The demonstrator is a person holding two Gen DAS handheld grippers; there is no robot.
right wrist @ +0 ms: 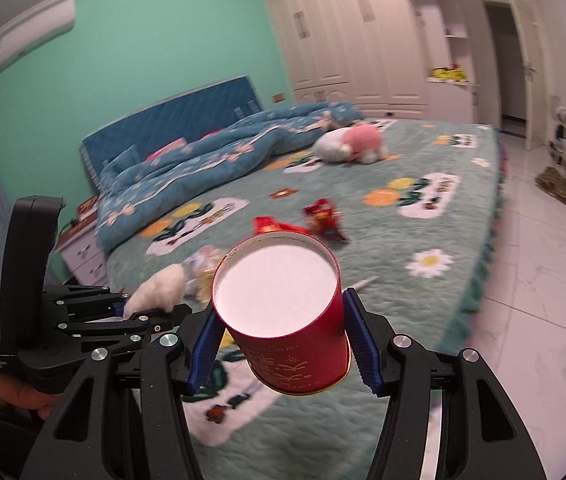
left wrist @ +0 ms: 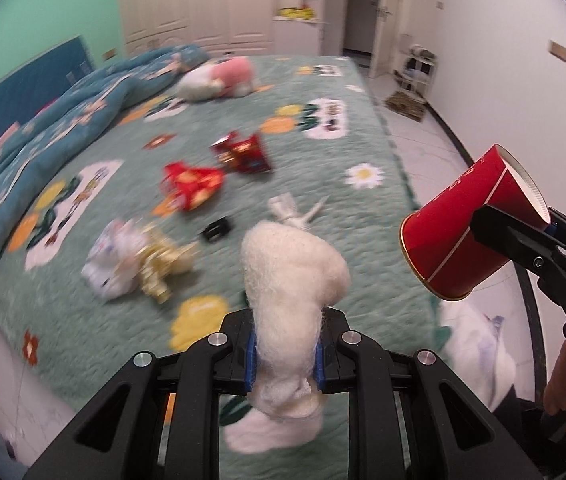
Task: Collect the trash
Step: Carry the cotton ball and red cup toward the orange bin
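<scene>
- Bedroom w/ mint-green wall (right wrist: 155, 40), cream wardrobes (right wrist: 343, 36) and a white tiled floor (right wrist: 543, 280); a wide bed (left wrist: 323, 240) w/ a green fleecy cover printed w/ flowers fills both views.
- Blue floral duvet (right wrist: 203, 160) bunched toward the blue headboard (right wrist: 171, 120); pink-and-white plush toy (left wrist: 223, 78) lies further up the cover, near the duvet's end.
- Left gripper (left wrist: 285, 354): jaws drawn in close on a fluffy white wad (left wrist: 291, 280), blue pads pressing it both sides; wad sticks out above and below the pads, lifted off the cover.
- Right gripper (right wrist: 281, 344): jaws part-way closed on a red paper cup (right wrist: 283, 312), pads on opposite sides of its wall. Cup held tilted, white inside facing the right cam; in left view it's up in the air past the bed edge, to the right of the wad.
- On the cover, mid-bed: two red snack wrappers (left wrist: 219, 168) just beside each other.
- Nearer the left gripper: crumpled white-and-gold wrapper (left wrist: 135, 264), small black item (left wrist: 217, 230) beside it, white paper scrap (left wrist: 295, 210) behind the wad. All blurred, detail hard to read.
- White bag-like heap (left wrist: 479, 352) on the floor at the bed's near corner; can't tell what it is.
</scene>
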